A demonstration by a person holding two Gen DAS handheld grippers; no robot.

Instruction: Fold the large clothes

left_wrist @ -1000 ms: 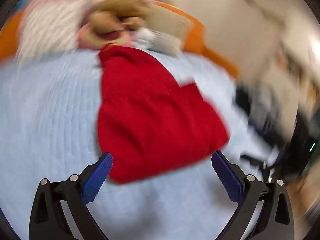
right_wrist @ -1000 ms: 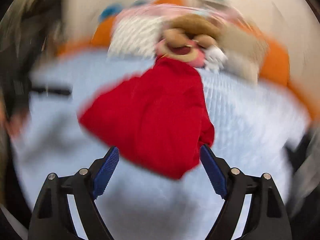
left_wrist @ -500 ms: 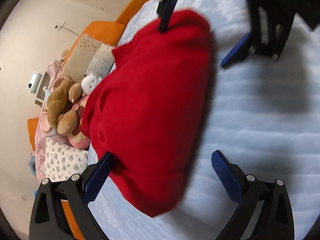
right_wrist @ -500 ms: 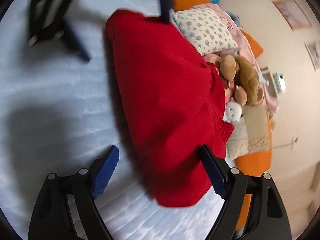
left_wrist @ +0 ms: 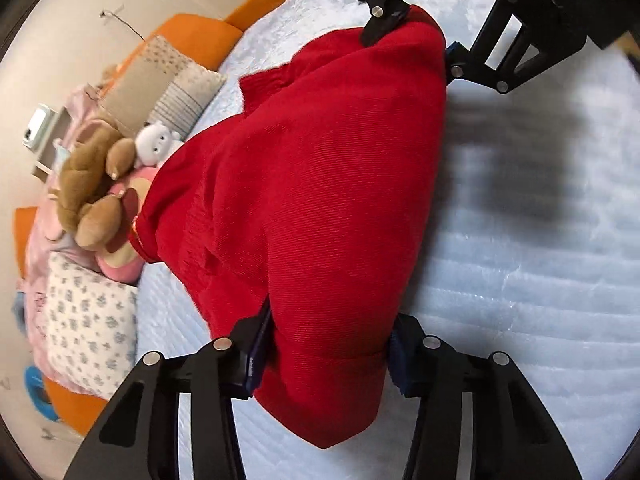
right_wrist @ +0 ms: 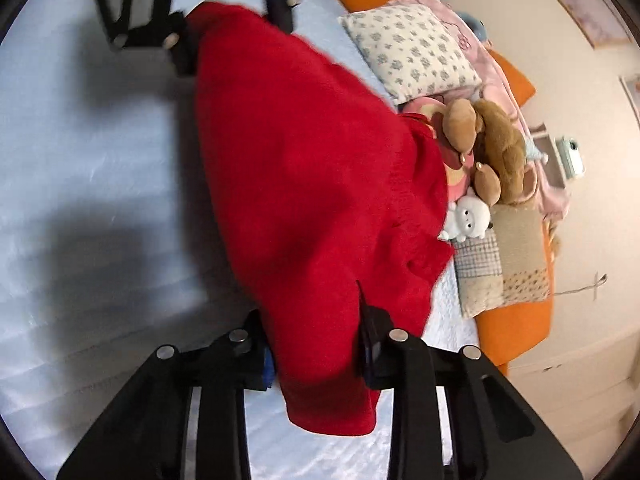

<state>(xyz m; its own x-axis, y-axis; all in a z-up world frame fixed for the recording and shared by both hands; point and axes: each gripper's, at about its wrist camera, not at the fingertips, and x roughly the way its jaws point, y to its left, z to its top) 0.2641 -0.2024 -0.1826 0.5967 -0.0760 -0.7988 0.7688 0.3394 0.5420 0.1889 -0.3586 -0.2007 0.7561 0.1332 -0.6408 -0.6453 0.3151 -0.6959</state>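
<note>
With left tongs (left_wrist: 326, 354) and right tongs (right_wrist: 316, 350) each pinching an opposite end of the red garment (left_wrist: 320, 200) on the bed (left_wrist: 520, 280), lift both ends evenly, keeping the cloth taut.

The left gripper (left_wrist: 326, 354) is closed on one end of the red garment (left_wrist: 320, 200), its blue-padded fingers (left_wrist: 256, 354) pressing the fabric from both sides. The right gripper (right_wrist: 316, 350) clamps the opposite end the same way (its pads are mostly buried in cloth). The two grippers face each other across the bed (left_wrist: 520, 280), each visible at the top of the other's view, holding the garment between them.
</note>
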